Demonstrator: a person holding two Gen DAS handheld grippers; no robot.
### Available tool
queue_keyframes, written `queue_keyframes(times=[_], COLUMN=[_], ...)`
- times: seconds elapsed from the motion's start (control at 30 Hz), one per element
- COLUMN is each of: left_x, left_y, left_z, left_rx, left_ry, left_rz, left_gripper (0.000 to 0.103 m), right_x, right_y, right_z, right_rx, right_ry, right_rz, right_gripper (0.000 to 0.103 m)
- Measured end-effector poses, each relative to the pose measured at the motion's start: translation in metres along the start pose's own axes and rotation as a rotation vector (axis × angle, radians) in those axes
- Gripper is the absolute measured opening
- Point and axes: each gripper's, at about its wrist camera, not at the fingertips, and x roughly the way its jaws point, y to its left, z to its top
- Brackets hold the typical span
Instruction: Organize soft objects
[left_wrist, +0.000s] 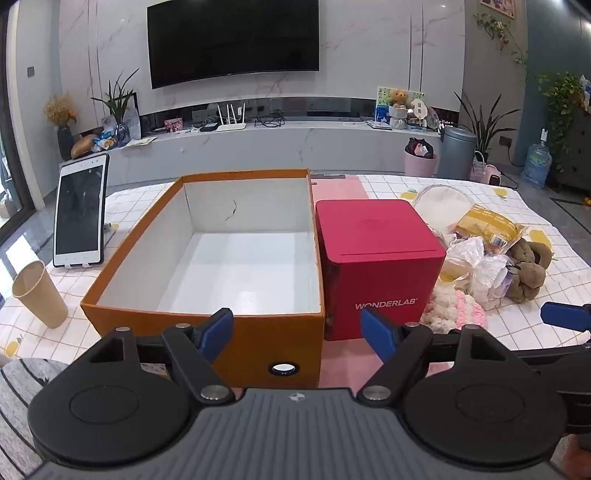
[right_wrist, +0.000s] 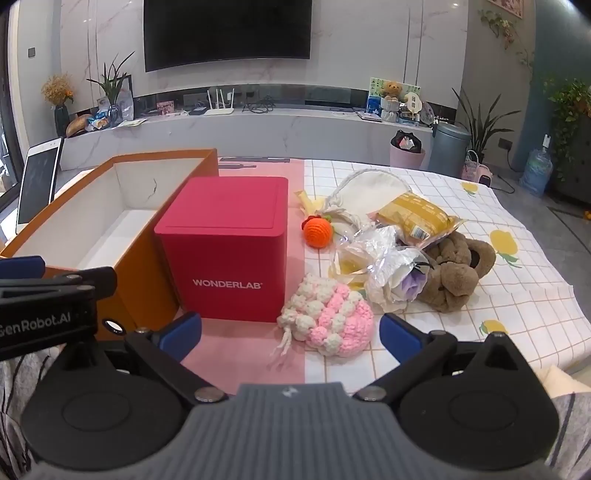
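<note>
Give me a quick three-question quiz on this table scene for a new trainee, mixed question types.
1. True or false: the orange box already holds soft things.
2. Which lies nearest the right gripper? A) brown plush toy B) pink and white knitted pouch C) orange knitted ball
3. Fill in: the red box stands directly ____ the orange box.

Key: 1 false, it is empty; 2 B; 3 beside, on its right.

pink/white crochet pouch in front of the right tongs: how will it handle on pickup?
The crochet pouch looks like bobbly yarn, so it probably squashes and grips well between the open right tongs. It likely sags rather than holding shape. Its loose cord trails on the cloth and may dangle or snag.
</note>
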Motion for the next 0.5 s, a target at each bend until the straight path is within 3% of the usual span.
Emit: queue_keyframes(times=[0.5], left_x=[0.0013], left_y=[-0.0009], left_z=[-0.0009], left_rx=[-0.002], left_ry=[-0.002], left_rz=[-0.001], left_gripper=[0.092], right_x=[-0.0009], right_y=[0.0019], right_z=[0.0002], right_rx=[-0.006], right_ry=[0.0], right_rz=[-0.013], right_gripper=[0.1])
